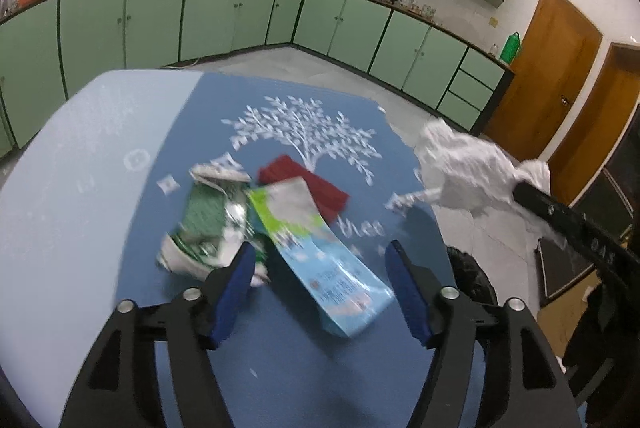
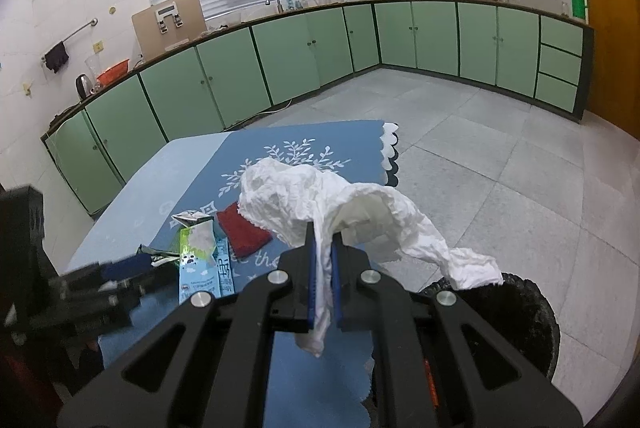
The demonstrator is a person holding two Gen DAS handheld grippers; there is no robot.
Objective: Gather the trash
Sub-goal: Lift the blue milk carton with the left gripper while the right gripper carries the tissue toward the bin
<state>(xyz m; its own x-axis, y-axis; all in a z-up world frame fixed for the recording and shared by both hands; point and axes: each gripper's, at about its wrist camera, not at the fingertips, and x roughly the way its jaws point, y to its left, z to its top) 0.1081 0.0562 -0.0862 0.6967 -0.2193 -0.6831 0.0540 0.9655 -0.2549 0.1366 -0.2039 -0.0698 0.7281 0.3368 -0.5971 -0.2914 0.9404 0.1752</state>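
Note:
On the blue tablecloth (image 1: 280,100) lie a flattened blue and green carton (image 1: 320,252), a crumpled green and white packet (image 1: 200,228) and a red cloth (image 1: 320,188). My left gripper (image 1: 320,248) is open just above the cloth. The carton's near end lies between its blue pads (image 1: 236,288) and neither pad touches it; the packet sits at the left pad's tip. My right gripper (image 2: 323,233) is shut on a crumpled white tissue (image 2: 304,188), held in the air off the table's right edge, above a black bin (image 2: 528,308). The tissue (image 1: 460,164) also shows in the left wrist view.
The table (image 1: 88,148) stands in a kitchen with green cabinets (image 2: 280,56) along the walls and grey floor tiles (image 2: 500,148). The black bin (image 1: 468,276) sits on the floor by the table's right edge. Wooden doors (image 1: 552,68) are at the right.

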